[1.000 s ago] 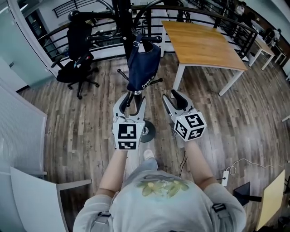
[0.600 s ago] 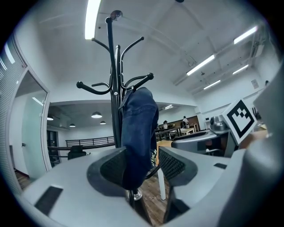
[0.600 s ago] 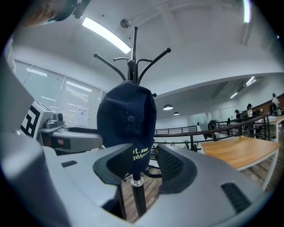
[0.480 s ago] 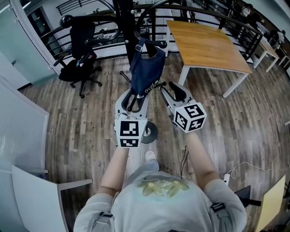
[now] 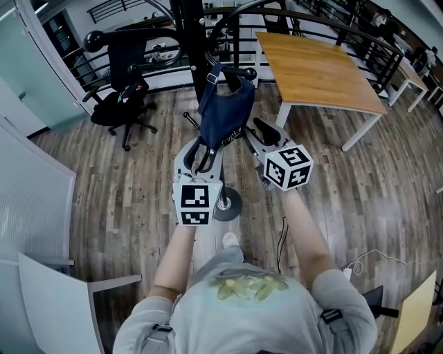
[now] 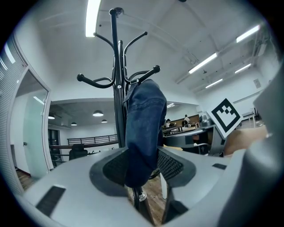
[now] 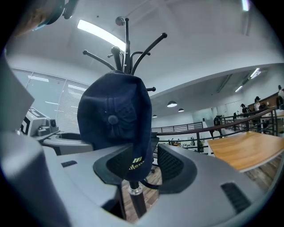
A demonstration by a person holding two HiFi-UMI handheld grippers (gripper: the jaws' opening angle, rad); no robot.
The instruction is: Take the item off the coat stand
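A dark blue cap (image 5: pixel 223 110) hangs from a hook of the black coat stand (image 5: pixel 190 41). My left gripper (image 5: pixel 202 153) reaches up to the cap's lower left edge. In the left gripper view the cap (image 6: pixel 142 133) hangs between the two pads, and the jaws are closing on it without a clear squeeze. My right gripper (image 5: pixel 255 135) is at the cap's lower right side. In the right gripper view the cap's lower end (image 7: pixel 133 164) dips between the open jaws, with a gap on its right. The stand's pole (image 7: pixel 126 40) rises behind the cap.
A wooden table (image 5: pixel 318 69) with white legs stands at the right rear. A black office chair (image 5: pixel 121 97) is at the left rear, before a dark railing (image 5: pixel 311 21). The stand's round base (image 5: pixel 225 204) lies by the person's foot. A cable and power strip (image 5: pixel 360 263) lie on the floor at the right.
Both grippers have moved forward and up to the cap. The right one has swung in from the right, close against the cap's lower edge.
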